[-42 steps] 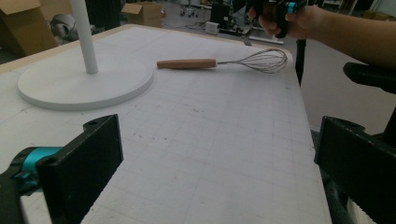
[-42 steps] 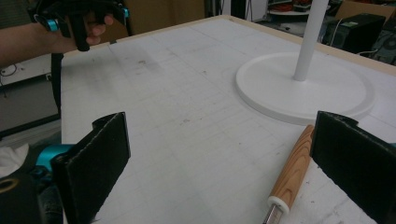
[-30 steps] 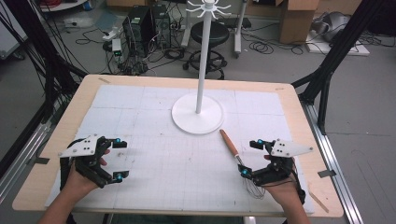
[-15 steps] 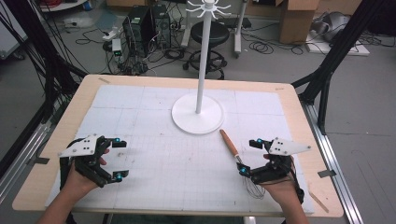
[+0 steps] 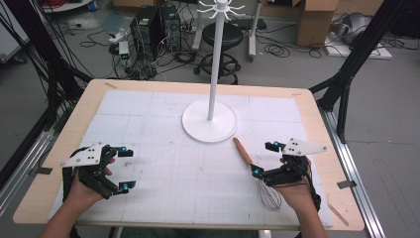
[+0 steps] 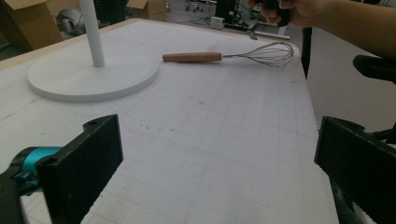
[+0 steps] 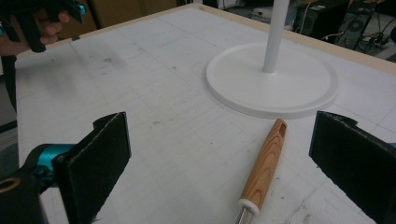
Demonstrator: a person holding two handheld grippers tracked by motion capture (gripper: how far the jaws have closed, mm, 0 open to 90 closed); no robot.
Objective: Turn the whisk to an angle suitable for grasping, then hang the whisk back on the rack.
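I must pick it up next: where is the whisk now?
In the high view the whisk lies at the table's right, between the white stand's base and the right gripper.

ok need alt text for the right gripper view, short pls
A wooden whisk handle lies on a white gridded mat between the right gripper's two open black jaws, pointing toward the round white base of a stand. The left gripper, held in a hand, is at top left.

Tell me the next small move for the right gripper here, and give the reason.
Probably lower the right gripper onto the whisk's wooden handle and close. Its jaws stand wide open with the handle lying flat on the mat between them, untouched, beside the white stand's base. The left gripper is open and far off.
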